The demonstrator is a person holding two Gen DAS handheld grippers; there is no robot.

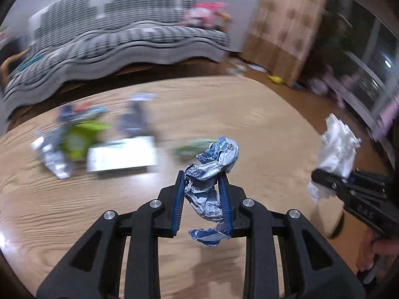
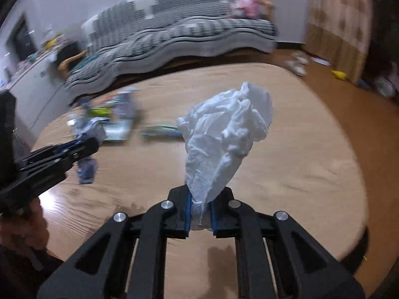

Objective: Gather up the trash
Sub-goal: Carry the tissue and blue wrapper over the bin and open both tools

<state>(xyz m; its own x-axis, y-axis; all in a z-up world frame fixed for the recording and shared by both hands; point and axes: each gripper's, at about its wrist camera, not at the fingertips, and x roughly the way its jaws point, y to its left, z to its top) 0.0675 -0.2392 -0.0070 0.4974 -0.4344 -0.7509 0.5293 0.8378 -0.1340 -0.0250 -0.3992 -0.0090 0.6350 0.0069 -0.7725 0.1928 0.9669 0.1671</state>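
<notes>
My left gripper (image 1: 202, 182) pinched a crumpled blue-and-silver foil wrapper (image 1: 212, 186) between its blue pads, lifted above the wooden table (image 1: 261, 124). My right gripper (image 2: 201, 199) clamped a wad of white tissue (image 2: 224, 134), also held aloft. Beyond them, more blurred litter (image 1: 99, 144) lay on the table before a grey sofa (image 1: 119, 37).

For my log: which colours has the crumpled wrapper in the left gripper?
Silver and blue wrapper; left wrist view shows it best.

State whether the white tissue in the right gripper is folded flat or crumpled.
Crumpled. The white tissue bunches in irregular creases above the right gripper, which pinches its narrow lower end.
</notes>
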